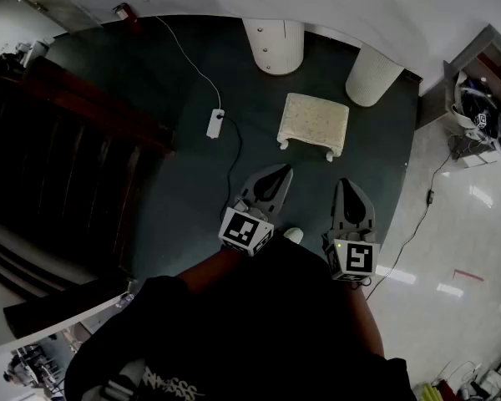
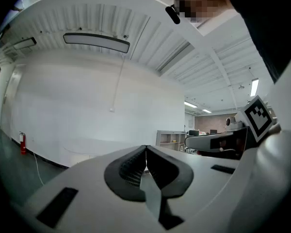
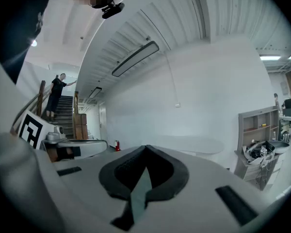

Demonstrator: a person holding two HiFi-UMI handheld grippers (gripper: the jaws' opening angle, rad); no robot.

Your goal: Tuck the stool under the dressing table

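A small cream upholstered stool (image 1: 314, 122) with short white legs stands on the dark green carpet, out in front of the white dressing table (image 1: 317, 7), whose two rounded pedestals (image 1: 275, 45) rise behind it. My left gripper (image 1: 280, 174) hovers just short of the stool's near left corner, jaws shut and empty. My right gripper (image 1: 348, 186) hangs beside it, short of the stool's near right side, also shut on nothing. In the left gripper view the left gripper (image 2: 146, 148) shows closed tips against the white wall; the right gripper view shows the right gripper (image 3: 145, 148) the same way.
A white power strip (image 1: 215, 123) with a white and a black cable lies on the carpet left of the stool. A dark wooden staircase (image 1: 58, 157) fills the left. A grey shelf unit (image 1: 484, 98) with clutter stands at the right on a glossy pale floor. A red fire extinguisher (image 1: 123, 11) sits by the wall.
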